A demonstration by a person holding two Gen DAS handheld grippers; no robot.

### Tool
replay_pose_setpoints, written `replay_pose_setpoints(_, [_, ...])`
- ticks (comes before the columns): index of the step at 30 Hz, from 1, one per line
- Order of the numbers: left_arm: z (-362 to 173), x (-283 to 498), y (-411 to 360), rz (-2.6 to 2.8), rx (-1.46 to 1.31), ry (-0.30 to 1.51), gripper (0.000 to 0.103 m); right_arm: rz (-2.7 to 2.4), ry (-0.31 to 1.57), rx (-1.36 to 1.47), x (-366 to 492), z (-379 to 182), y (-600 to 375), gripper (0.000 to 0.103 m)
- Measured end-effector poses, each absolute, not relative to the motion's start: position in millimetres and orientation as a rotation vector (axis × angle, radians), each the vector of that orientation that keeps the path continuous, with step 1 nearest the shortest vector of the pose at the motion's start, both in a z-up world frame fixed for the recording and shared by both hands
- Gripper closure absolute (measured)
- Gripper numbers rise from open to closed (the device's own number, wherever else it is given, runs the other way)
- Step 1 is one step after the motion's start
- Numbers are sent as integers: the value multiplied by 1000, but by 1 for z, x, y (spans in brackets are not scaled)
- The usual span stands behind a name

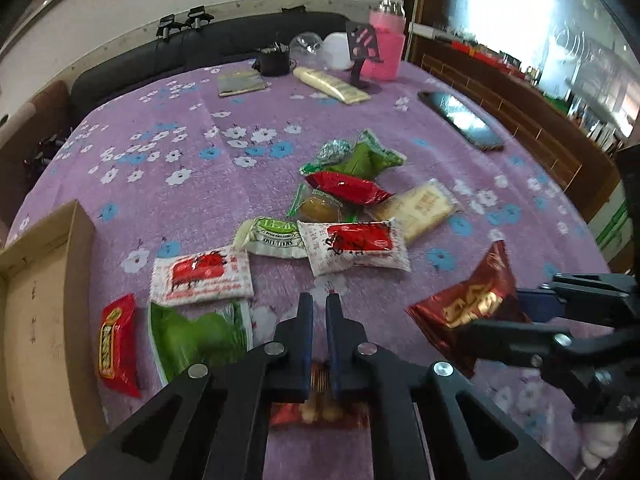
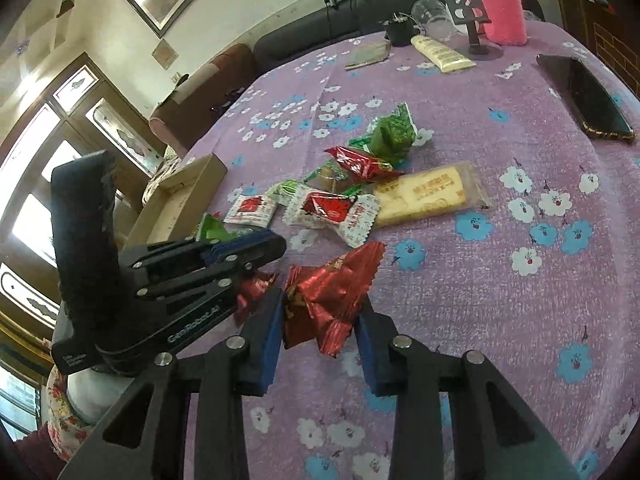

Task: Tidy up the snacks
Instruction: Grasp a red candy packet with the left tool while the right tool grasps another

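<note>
We judge the sorting to be at an early stage. The cardboard box (image 1: 44, 264) at the left edge of the table looks empty in the part we can see, while about 10 packets are still spread over the purple flowered tablecloth (image 1: 168, 184).

Our right gripper (image 2: 320, 316) has its blue pads clamped on a crumpled dark red foil snack bag (image 2: 324, 300), 1 pad pressing each side. The left wrist view shows this bag (image 1: 472, 300) lifted just off the cloth, its long axis tilted from lower left up to upper right, serrated top edge pointing away from us toward the heap. Its printed face is turned toward the left gripper.

Our left gripper (image 1: 319, 320) has its jaws nearly together, and a small red wrapper (image 1: 316, 408) with pale round pieces shows low between the fingers; we judge it is pinched there, but the blur stops us being sure.

Left to move:
- 2 white packets with red labels (image 1: 202, 276) and (image 1: 356, 248), lying flat, long axes roughly across the view.
- A green leaf-print bag (image 1: 200, 336) and a narrow red packet (image 1: 116, 344), nearest the box, the red 1 lying lengthwise toward us.
- A long beige biscuit pack (image 1: 416, 208), angled toward the phone (image 1: 460, 120).
- The green and red wrappers heaped at the middle (image 1: 360, 160).
</note>
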State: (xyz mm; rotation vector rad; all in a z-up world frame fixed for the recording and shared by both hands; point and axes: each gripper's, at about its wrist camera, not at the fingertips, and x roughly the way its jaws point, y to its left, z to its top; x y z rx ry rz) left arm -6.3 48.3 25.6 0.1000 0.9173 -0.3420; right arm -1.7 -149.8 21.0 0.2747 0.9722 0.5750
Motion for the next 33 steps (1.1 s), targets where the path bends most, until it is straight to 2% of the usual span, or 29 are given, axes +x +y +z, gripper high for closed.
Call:
replay_pose_setpoints(7, [51,-24,75,-386,-25,878,97,593,936,268,-15,37,-143,71])
replay_pose_setpoints(8, [49,-25,75,-391,-21,885,88,592,935,271,-16,38,-142,71])
replay_pose_setpoints(9, [47,-27,74,-384,-11,893,66,592,934,273,-18,39,-141,71])
replay_pose_setpoints(10, [44,-28,72,-374,0,897,52,594,932,276,-20,39,-140,71])
replay_pose_setpoints(11, [40,-31,68,-367,11,895,25,594,931,275,-21,39,-140,71])
replay_pose_setpoints(12, [38,-32,64,-368,26,890,17,593,930,275,-23,40,-140,71])
replay_pose_setpoints(17, [12,-30,34,-358,194,912,17,583,923,289,-29,44,-148,71])
replay_pose_setpoints(20, [3,-32,29,-349,218,914,53,571,908,280,-34,50,-151,71])
replay_pose_setpoints(24, [21,-37,50,-365,100,887,70,572,903,270,-36,55,-151,71])
replay_pose_setpoints(33, [78,-77,141,-318,-121,760,70,726,887,223,-36,82,-82,71])
